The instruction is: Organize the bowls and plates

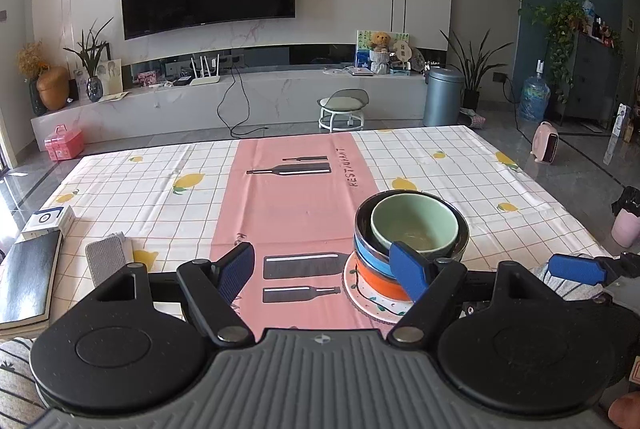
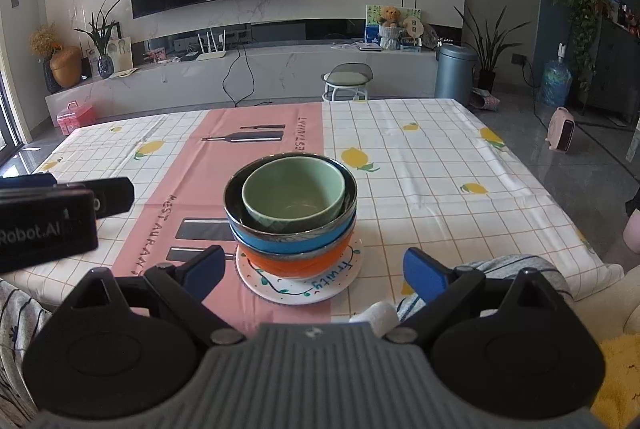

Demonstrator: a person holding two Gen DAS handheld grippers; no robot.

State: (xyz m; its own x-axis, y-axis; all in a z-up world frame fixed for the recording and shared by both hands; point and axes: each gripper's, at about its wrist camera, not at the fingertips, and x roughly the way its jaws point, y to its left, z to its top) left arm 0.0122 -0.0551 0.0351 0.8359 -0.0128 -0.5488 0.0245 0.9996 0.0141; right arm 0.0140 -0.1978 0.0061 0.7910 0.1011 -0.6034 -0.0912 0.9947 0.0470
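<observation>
A stack stands on the pink runner near the table's front: a green bowl inside a dark silver-rimmed bowl, then a blue bowl, an orange bowl and a white patterned plate at the bottom. My right gripper is open, and the stack sits just beyond it, between the lines of its fingers and touching neither pad. My left gripper is open and empty. The same stack stands to its right, partly behind its right finger. In the right wrist view the left gripper shows at the left.
A black book, a white box and a grey pad lie at the table's near left. A striped cloth and a small white object sit at the near right edge. The lemon-print tablecloth covers the table.
</observation>
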